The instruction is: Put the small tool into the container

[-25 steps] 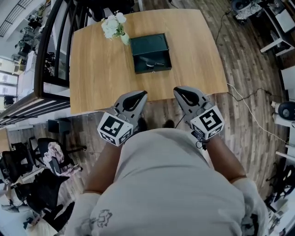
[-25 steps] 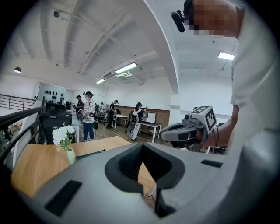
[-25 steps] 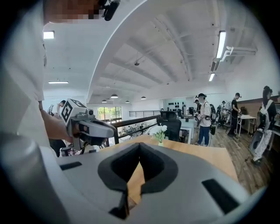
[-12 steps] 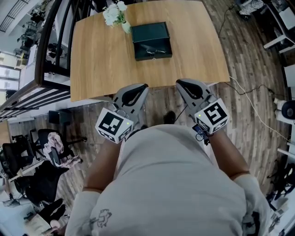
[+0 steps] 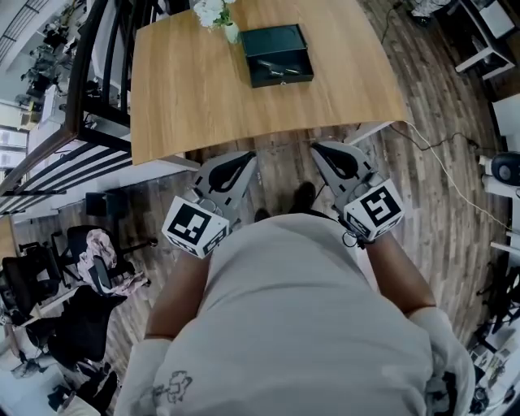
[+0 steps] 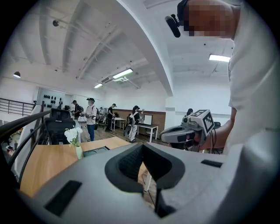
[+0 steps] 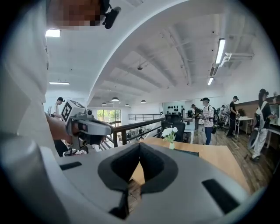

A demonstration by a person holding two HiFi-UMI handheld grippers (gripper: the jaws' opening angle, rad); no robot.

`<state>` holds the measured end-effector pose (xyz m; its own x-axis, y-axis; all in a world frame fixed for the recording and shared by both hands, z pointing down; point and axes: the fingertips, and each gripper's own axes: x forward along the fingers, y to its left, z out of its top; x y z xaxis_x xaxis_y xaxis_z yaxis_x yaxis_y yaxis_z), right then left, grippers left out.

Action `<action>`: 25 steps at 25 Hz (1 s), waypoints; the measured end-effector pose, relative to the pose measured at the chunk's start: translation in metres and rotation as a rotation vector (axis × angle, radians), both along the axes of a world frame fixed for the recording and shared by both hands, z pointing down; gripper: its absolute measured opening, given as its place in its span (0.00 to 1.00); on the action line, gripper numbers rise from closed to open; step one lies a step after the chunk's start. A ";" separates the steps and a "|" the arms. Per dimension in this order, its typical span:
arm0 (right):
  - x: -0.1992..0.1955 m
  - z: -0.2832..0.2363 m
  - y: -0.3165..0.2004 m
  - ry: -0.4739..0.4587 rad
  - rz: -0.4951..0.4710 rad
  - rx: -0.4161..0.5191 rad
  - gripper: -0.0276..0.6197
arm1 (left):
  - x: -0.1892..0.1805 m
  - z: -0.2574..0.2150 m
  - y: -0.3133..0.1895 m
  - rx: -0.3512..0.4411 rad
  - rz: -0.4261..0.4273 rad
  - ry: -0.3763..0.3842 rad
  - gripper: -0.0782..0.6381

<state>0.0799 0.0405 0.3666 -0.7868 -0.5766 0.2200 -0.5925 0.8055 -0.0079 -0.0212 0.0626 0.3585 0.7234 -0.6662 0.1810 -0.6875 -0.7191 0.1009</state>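
On the table, far from me at the top of the head view, sits the box, dark green and open. The tool lies inside it as a thin pale streak near the box's nearer side; I cannot make out more of it. A vase of white flowers stands just beside the box's far left corner.

Both tongs hang over the wood floor, short of the table's near edge and well apart from the box. The left gripper and right gripper are side by side at the person's waist, both aimed toward the table. Each gripper's own view shows its jaws clenched together with nothing between them, only the hollow in the dark padding. In the left gripper view I also see people standing at desks beyond the table.
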 end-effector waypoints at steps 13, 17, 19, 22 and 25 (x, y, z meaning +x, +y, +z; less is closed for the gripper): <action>-0.026 0.001 0.070 0.016 0.048 0.003 0.05 | -0.030 0.003 0.055 0.014 0.038 0.014 0.12; -0.025 -0.003 0.078 0.003 0.055 0.010 0.05 | -0.031 0.002 0.061 0.013 0.030 0.017 0.12; -0.024 -0.004 0.082 0.003 0.051 0.022 0.05 | -0.031 0.001 0.064 0.013 0.026 0.018 0.12; -0.022 -0.002 0.087 0.008 0.051 0.018 0.05 | -0.032 0.001 0.066 0.009 0.020 0.023 0.12; -0.020 -0.004 0.088 0.009 0.053 0.019 0.05 | -0.032 0.001 0.067 0.011 0.016 0.024 0.12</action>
<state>0.0594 0.1280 0.3629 -0.7532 -0.6215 0.2154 -0.6342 0.7730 0.0129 -0.0535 0.1298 0.3592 0.7380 -0.6565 0.1563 -0.6735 -0.7310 0.1094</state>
